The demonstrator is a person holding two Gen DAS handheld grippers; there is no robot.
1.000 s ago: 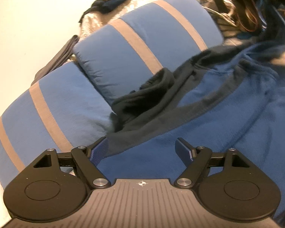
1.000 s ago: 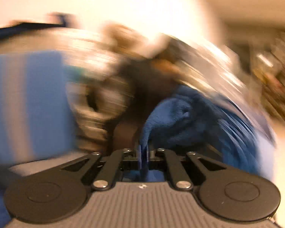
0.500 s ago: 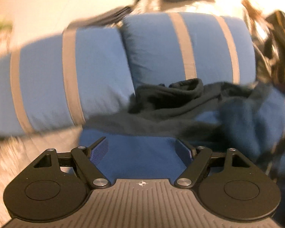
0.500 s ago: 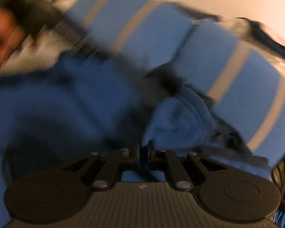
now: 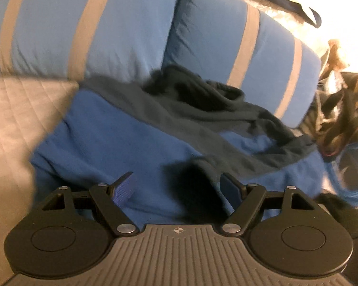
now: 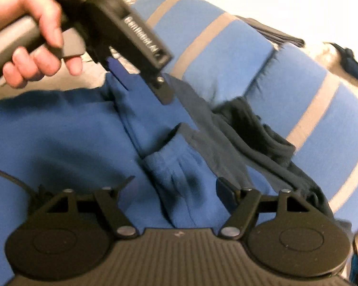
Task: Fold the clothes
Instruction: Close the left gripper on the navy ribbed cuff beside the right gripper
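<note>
Both tools, left tool (image 5: 176,186) and right tool (image 6: 176,188), are gaping wide over the soft, floppy blue sweatshirt (image 5: 121,143); its cuff (image 6: 176,166) is offering a firmer hold.

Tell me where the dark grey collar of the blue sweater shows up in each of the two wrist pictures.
Left wrist: the collar sits just above centre, bunched against the striped pillows.
Right wrist: the collar lies right of centre, along the lower edge of the pillows.
Shared landmark: the blue pillows with grey stripes, directly behind the collar in both views.
</note>
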